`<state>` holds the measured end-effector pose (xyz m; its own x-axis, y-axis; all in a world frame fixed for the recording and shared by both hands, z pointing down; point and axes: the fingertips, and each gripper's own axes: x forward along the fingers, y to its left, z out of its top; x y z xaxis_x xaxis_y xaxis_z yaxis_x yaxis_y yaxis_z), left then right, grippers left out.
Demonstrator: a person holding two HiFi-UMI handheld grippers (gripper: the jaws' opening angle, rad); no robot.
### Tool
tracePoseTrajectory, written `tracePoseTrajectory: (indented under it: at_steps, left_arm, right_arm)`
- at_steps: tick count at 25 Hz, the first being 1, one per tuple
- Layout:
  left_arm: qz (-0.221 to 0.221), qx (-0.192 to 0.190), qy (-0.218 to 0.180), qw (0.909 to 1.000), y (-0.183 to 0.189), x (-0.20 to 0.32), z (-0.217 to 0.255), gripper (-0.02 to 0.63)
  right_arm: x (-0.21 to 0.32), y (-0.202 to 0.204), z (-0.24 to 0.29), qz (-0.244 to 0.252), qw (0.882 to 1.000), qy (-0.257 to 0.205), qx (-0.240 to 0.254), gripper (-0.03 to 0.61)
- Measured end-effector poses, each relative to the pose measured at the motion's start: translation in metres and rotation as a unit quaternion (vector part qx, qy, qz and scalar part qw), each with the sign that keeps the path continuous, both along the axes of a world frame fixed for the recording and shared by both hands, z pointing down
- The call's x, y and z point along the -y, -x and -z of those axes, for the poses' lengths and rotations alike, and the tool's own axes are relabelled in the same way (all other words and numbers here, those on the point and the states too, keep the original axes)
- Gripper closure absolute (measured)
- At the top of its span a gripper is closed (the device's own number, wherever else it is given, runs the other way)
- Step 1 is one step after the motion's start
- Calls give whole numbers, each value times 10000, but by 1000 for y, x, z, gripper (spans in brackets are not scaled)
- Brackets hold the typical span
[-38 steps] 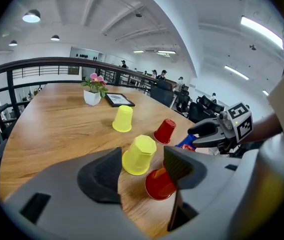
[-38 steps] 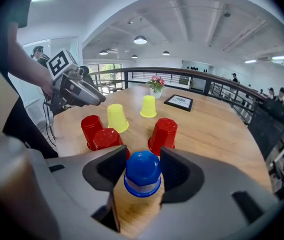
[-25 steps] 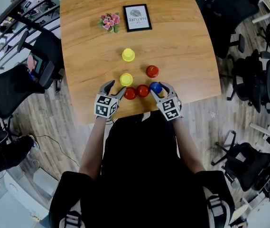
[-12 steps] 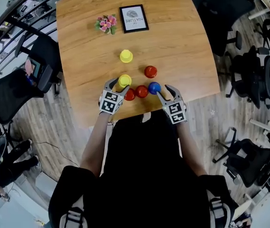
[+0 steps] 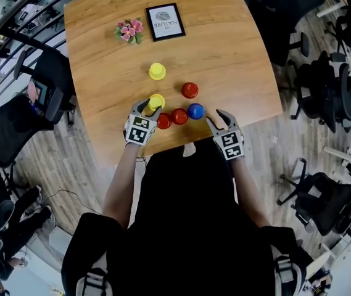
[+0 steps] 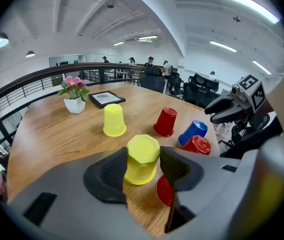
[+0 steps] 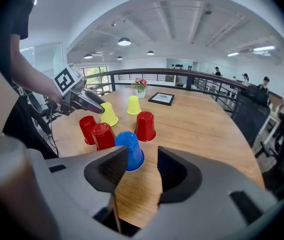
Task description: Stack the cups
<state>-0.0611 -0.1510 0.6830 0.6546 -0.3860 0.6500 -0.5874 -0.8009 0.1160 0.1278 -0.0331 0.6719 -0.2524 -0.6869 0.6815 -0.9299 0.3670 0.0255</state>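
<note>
Now the left hand-held gripper (image 5: 150, 106), its jaws just closing, clamps the near yellow cup (image 6: 142, 156) — upside down on the counter (image 5: 224, 54). The right hand-held gripper (image 7: 142, 166), jaws narrowing too, is apart and empty — the blue cup (image 7: 131, 149) stands just ahead, touching neither pad.

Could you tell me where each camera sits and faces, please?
Head view: on the person's head, facing steeply down at the table; shows forearms, left gripper, right gripper.
Left gripper view: on that gripper, along its jaws, just closed onto the near yellow cup; right gripper shows beyond.
Right gripper view: on that gripper, along its empty jaws, just closing, toward the blue cup; left gripper shows.
Both gripper views share the blue cup.
</note>
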Motion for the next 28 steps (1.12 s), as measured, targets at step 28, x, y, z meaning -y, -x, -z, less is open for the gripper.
tracePoseTrajectory:
  at_steps: [28]
  left_arm:
    - [241, 68, 235, 9994, -30, -58, 87, 387]
  right_arm:
    - [62, 11, 0, 1497, 9879, -17, 394, 383]
